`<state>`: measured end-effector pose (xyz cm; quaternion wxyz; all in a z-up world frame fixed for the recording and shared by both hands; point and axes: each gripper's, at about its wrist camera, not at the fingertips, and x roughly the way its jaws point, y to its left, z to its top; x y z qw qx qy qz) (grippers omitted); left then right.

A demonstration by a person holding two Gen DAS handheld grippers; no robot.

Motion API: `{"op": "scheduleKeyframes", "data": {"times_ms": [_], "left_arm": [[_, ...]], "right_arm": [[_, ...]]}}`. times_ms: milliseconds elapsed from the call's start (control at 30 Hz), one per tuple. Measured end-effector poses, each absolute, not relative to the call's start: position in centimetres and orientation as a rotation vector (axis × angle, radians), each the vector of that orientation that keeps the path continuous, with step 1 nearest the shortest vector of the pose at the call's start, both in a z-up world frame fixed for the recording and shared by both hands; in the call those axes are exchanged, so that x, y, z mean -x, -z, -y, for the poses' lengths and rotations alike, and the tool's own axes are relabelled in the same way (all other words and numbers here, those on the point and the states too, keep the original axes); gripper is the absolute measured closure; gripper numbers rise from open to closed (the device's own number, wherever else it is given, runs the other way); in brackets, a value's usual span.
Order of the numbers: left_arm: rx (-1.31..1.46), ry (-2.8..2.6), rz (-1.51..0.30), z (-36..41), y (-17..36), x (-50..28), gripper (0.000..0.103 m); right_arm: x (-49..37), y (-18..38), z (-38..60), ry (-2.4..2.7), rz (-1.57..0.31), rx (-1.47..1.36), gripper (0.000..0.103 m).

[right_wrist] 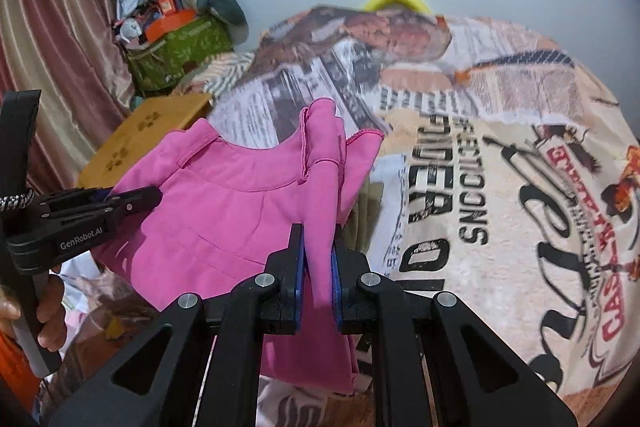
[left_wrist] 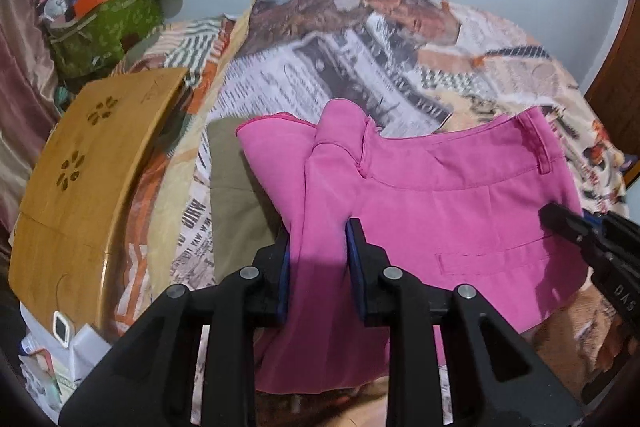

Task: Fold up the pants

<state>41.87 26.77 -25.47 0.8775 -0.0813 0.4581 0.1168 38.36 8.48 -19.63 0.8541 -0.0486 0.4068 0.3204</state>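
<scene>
Nearest to the left wrist camera, the left gripper pinches a bunched fold of the pink pants between its blue pads, and the cloth fills the narrow gap between the jaws. In the right wrist view, the right gripper does the same with another fold of the pants, its jaws pressed almost together on thin cloth. At the left edge of that view a hand grasps the handle of the other tool. The pants hang between the two grippers and sag in soft curves, so I judge them light, limp and not slippery, with no stiffness except at the waistband, where the belt loop and seams give some body. This thicker band, or a hemmed edge, seems the best place to take hold, because a pinch in the plain middle only gathers loose cloth. Below and beyond the pants lies the bed cover with newspaper print, where they can be laid flat. To the left stands a wooden lap table, and in the far left corner a green bag with clutter rests against the wall
</scene>
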Motion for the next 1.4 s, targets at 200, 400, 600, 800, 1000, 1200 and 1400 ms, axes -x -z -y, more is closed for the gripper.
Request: {"op": "scheduleKeyframes", "data": {"times_ms": [200, 400, 600, 800, 1000, 1200, 1400], "left_arm": [[0.146, -0.269, -1.023, -27.6, 29.3, -42.1, 0.06], [0.102, -0.298, -1.0, -28.4, 28.8, -39.7, 0.045], [0.115, -0.334, -1.07, -29.8, 30.2, -36.7, 0.044], [0.109, -0.353, -1.097, -29.5, 30.0, -34.4, 0.044], [0.079, -0.326, -1.029, -27.0, 25.7, -32.3, 0.044], [0.004, -0.274, -0.865, -22.6, 18.1, -29.1, 0.043], [-0.025, -0.231, -0.651, -18.5, 8.9, -23.7, 0.038]], "right_arm": [[-38.0, 22.1, -7.9, -0.666, -0.921, 0.122, 0.092], [-37.9, 22.1, -6.6, -0.659, -0.977, 0.103, 0.09], [-36.1, 22.1, -5.1, -0.651, -1.018, 0.121, 0.078], [-33.7, 21.5, -4.2, -0.648, -1.014, 0.172, 0.061], [-32.2, 18.3, -3.4, -0.665, -0.956, 0.16, 0.061], [-29.1, 12.1, -2.7, -0.699, -0.813, 0.146, 0.061], [-24.3, 5.8, -1.2, -0.733, -0.64, 0.124, 0.061]]}}
